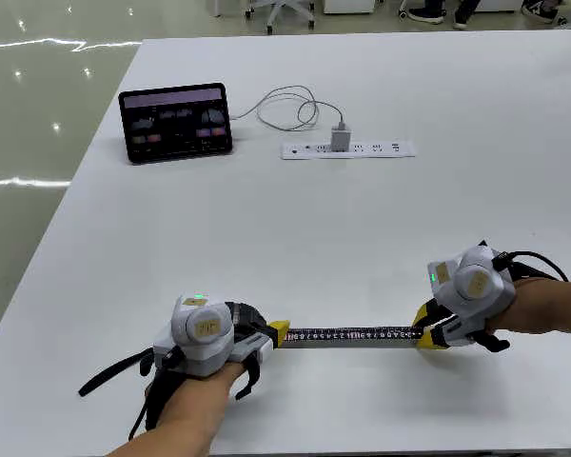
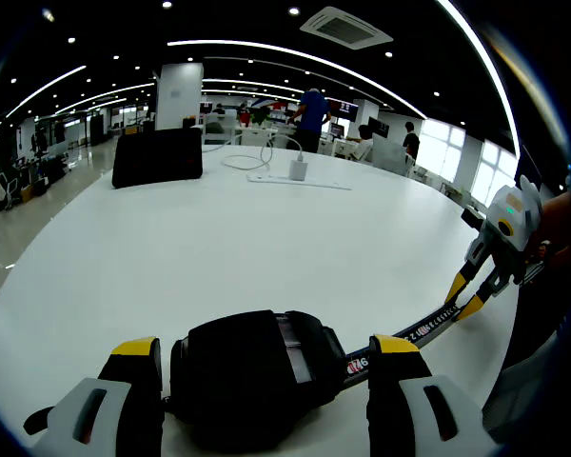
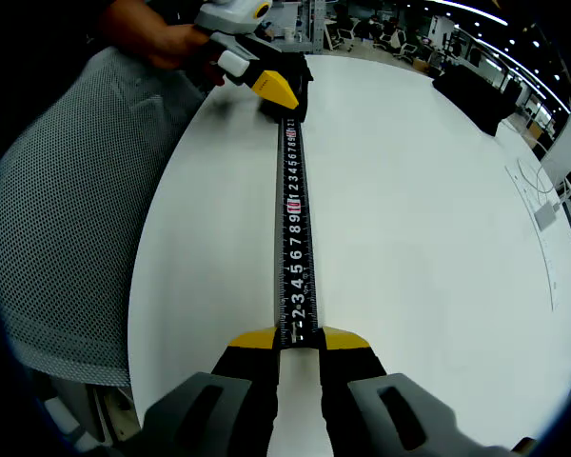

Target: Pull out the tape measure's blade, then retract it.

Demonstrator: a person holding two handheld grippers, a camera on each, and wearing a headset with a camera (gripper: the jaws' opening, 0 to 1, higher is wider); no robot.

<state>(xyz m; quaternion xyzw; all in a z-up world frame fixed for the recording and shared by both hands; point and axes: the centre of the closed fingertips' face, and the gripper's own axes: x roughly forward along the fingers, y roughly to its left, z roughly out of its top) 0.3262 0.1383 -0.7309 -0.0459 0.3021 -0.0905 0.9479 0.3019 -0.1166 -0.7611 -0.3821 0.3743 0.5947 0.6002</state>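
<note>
The black tape measure case (image 2: 252, 371) sits between the yellow-tipped fingers of my left gripper (image 2: 257, 367), which is shut on it; in the head view the left gripper (image 1: 257, 338) holds the case (image 1: 250, 319) at the table's near left. The dark blade (image 1: 352, 335) with white numbers runs right to my right gripper (image 1: 424, 335), which is shut on the blade's end. In the right gripper view the blade (image 3: 296, 238) stretches from my right gripper (image 3: 299, 340) to the case (image 3: 290, 76). The left gripper view shows the blade (image 2: 414, 331) reaching the right gripper (image 2: 464, 297).
A dark tablet (image 1: 176, 122) stands at the back left of the white table (image 1: 362, 219). A white power strip (image 1: 347, 149) with a plugged charger and looped cable (image 1: 285, 108) lies behind the middle. People and chairs are far behind.
</note>
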